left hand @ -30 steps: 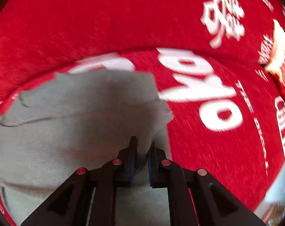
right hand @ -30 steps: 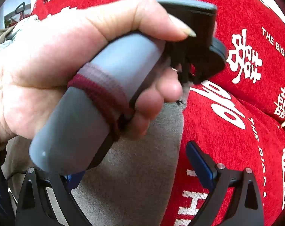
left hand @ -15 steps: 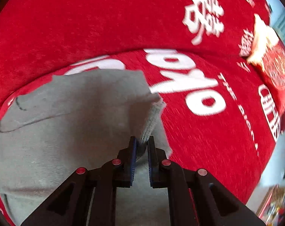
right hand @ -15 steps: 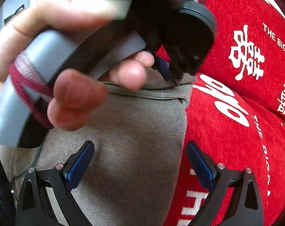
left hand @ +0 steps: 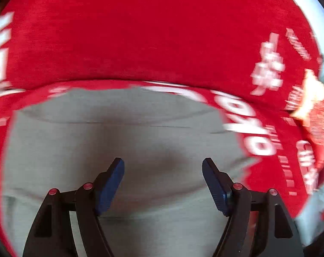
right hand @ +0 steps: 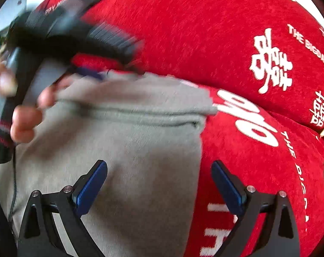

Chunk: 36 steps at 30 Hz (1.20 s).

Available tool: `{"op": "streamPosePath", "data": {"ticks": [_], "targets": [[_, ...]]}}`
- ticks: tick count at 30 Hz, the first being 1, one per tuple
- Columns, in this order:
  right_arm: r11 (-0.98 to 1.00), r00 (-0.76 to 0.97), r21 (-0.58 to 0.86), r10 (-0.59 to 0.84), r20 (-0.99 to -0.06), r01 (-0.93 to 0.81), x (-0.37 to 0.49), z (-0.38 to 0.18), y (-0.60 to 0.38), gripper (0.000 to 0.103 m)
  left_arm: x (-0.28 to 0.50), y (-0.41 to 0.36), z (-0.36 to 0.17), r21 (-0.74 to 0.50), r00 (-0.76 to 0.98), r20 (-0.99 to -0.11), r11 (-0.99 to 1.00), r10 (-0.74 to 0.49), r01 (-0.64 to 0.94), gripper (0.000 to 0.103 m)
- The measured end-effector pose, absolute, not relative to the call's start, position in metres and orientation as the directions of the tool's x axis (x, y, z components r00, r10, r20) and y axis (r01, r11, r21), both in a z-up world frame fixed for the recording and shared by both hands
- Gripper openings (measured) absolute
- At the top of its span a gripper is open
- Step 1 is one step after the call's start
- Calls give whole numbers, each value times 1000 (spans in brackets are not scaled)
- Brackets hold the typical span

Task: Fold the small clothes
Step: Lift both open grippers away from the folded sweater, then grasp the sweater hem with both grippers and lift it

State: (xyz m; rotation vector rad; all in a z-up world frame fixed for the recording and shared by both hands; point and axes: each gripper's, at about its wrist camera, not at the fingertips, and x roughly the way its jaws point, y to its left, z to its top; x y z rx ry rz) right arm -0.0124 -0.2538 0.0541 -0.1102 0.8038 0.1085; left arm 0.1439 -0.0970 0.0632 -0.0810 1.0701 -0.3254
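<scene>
A grey knit garment point(left hand: 127, 132) lies spread on a red cover point(left hand: 153, 34) printed with white lettering and Chinese characters. In the left wrist view the picture is smeared by motion, but the cloth fills the lower middle, with a stitched seam running across it near its far edge and red fabric showing to the left, the right and beyond.

The left gripper point(left hand: 163, 167) hangs over the middle of the garment with its 2 blue-padded fingers point(left hand: 110, 184) spread wide; nothing sits between them, and only grey cloth shows through the gap.

In the right wrist view the garment point(right hand: 123, 154) fills the lower left, its right edge running down the frame beside the white print on the cover point(right hand: 204, 32). A seam with a dark line of stitching crosses the cloth near its far edge. The right gripper point(right hand: 159, 169) is likewise wide open and holds nothing: its left pad point(right hand: 90, 188) is over the grey cloth, its right pad over the red cover, so it straddles the garment's right edge.

At the upper left of that view the person's left hand point(right hand: 22, 115) grips the grey handle of the other gripper, whose dark body is blurred above the garment's far edge. I cannot tell whether it touches the cloth.

A pale yellow object point(left hand: 311, 94) lies on the cover at the far right.
</scene>
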Motion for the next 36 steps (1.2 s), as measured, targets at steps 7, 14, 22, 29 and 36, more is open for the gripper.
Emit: {"op": "streamPosePath", "data": {"ticks": [7,14,22,29,36], "targets": [[988,690,105,153,-707,-111,35,62,-260,99,143,-11,39,-129,457,-877,988,-152,81,76],[997,558,13,56,-828,-82,122,33,-227,98,147,-5,24,-40,474,-875,990,-101,137,78],[1000,569,-15,-11,-822,-1,117,39,-215,99,138,17,23,-128,479,-862,985,-167,114,83],[994,523,-91,-46,-851,-61,69,14,-169,99,82,12,31,-79,513,-844,983,-155,167,83],[999,613,-43,-32,-789,-3,-23,16,-167,102,-18,16,18,-7,591,-798,982,-121,191,103]]}}
